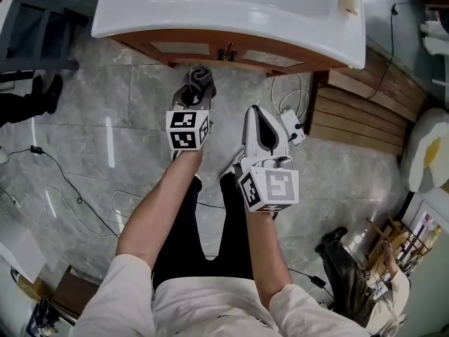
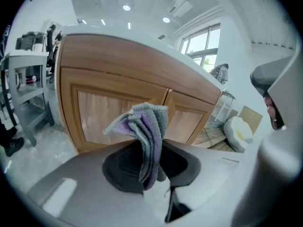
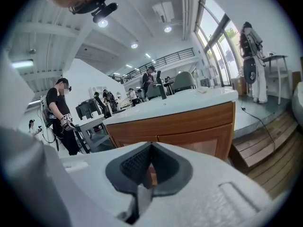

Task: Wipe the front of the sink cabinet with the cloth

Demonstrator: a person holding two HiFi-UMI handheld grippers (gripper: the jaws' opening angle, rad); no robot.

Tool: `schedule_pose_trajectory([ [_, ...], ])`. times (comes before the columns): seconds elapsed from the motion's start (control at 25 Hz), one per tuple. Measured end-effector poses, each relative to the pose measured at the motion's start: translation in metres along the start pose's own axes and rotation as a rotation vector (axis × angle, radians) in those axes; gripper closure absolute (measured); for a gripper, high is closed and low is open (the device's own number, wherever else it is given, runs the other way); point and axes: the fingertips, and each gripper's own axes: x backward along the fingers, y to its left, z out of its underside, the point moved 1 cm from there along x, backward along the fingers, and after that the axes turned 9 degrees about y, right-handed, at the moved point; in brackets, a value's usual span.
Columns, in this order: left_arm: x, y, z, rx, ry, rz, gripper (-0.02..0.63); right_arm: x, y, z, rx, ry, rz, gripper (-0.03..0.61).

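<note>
One cloth, long axis pointing at sink cabinet — clamped in left hand-held gripper; right hand-held gripper closed, empty

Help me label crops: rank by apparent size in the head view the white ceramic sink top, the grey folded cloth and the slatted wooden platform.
1. White ceramic sink top, largest, though nearer the camera.
2. Slatted wooden platform.
3. Grey folded cloth, smallest, clamped in the left gripper.
</note>
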Motion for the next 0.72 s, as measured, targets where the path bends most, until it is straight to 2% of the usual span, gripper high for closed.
schedule_pose_trajectory([
  [0.24, 0.064, -0.028, -0.042, -0.005, -0.052, 0.022, 0.534, 0.033, 0.024, -0.023, 0.003, 0.004, -0.010, 0.580],
  [0.48, 0.140, -0.047, -0.085, 0.025, -0.105, 0.018, 0.534, 0.074, 0.043, -0.069, 0.015, -0.021, -0.055, 0.580],
  [0.72, 0.211, -0.095, -0.135, -0.068, -0.164, 0.052, 0.534, 0.120, 0.069, -0.113, 0.061, -0.049, -0.105, 0.580],
])
